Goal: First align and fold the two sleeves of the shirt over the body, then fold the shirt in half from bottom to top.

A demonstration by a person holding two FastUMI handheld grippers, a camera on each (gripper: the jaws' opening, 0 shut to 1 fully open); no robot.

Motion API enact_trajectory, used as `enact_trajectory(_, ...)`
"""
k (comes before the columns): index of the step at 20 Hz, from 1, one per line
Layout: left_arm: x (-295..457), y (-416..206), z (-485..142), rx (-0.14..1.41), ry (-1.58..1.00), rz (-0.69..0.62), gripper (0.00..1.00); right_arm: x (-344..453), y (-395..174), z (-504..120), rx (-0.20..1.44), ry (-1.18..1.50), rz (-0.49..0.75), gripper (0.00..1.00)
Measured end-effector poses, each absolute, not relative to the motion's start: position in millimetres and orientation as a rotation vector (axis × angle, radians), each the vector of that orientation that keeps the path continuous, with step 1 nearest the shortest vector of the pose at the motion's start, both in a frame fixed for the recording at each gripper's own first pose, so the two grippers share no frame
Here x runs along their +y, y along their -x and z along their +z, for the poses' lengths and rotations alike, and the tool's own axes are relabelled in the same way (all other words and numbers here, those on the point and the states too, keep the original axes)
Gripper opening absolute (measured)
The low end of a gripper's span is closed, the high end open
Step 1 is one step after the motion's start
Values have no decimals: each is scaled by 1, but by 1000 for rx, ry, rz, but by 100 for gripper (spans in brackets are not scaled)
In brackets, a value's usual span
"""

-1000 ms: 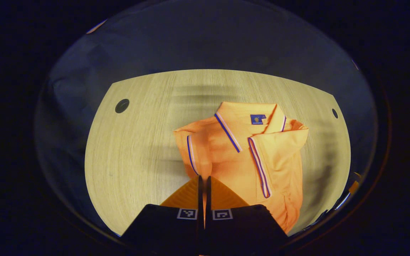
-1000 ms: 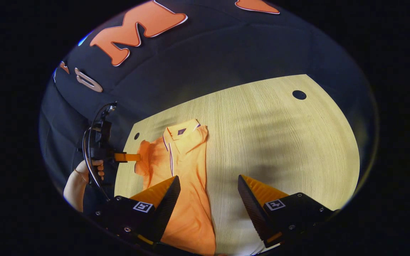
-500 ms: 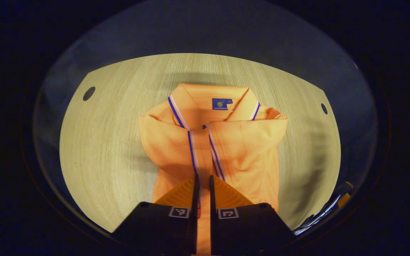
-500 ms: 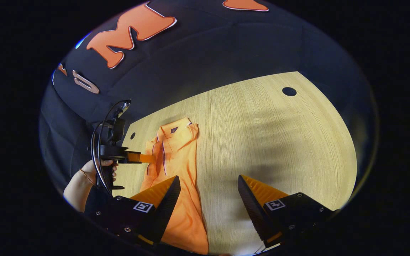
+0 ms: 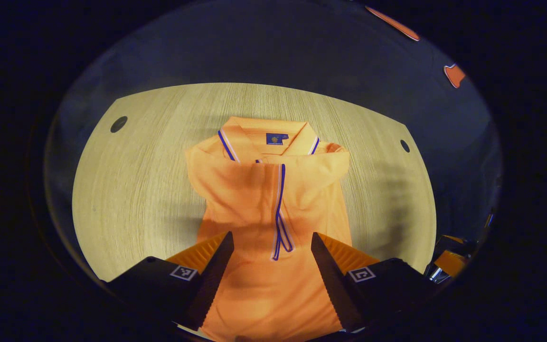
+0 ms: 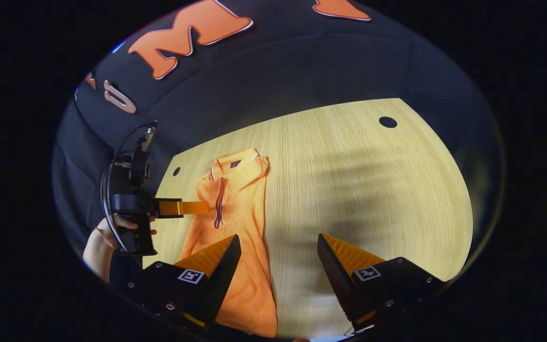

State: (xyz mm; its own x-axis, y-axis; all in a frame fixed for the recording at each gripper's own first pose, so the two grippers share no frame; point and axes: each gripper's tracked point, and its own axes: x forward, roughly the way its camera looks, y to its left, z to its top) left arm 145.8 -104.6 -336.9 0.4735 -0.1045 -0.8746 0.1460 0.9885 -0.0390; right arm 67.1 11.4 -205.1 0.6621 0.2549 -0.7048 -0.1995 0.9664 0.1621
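Observation:
An orange polo shirt [image 5: 259, 190] lies collar-away on the wooden table [image 5: 136, 190]. Both sleeves are folded over its body, and their blue-and-white striped cuffs [image 5: 279, 223] meet along the middle. My left gripper [image 5: 271, 242] hovers open over the shirt's lower body, one finger on each side of the cuffs, nothing between them. In the right gripper view the shirt [image 6: 240, 204] lies at the table's left part, and the left gripper [image 6: 204, 207], held by a hand [image 6: 112, 228], reaches over it from the left. My right gripper [image 6: 278, 242] is open above the shirt's right edge, holding nothing.
The table [image 6: 373, 190] has a round hole near each far corner [image 5: 118, 124] [image 5: 404, 145] [image 6: 388, 122]. A wide stretch of bare wood lies to the right of the shirt in the right gripper view. The dark booth wall [image 6: 278, 76] stands behind the table.
My left gripper has opened and let go of the left sleeve, which now lies on the body beside the other sleeve. The right gripper has hardly moved.

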Motion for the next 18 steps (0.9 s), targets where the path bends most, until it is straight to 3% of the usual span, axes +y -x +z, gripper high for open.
enact_trajectory(7,-60,-61,-297,985,-9,-155,99,39,-19,-219,829,27,255,98)
enact_trajectory(18,10,104,-345,1083,-77,-101,99,53,101,-297,1004,164,189,99)
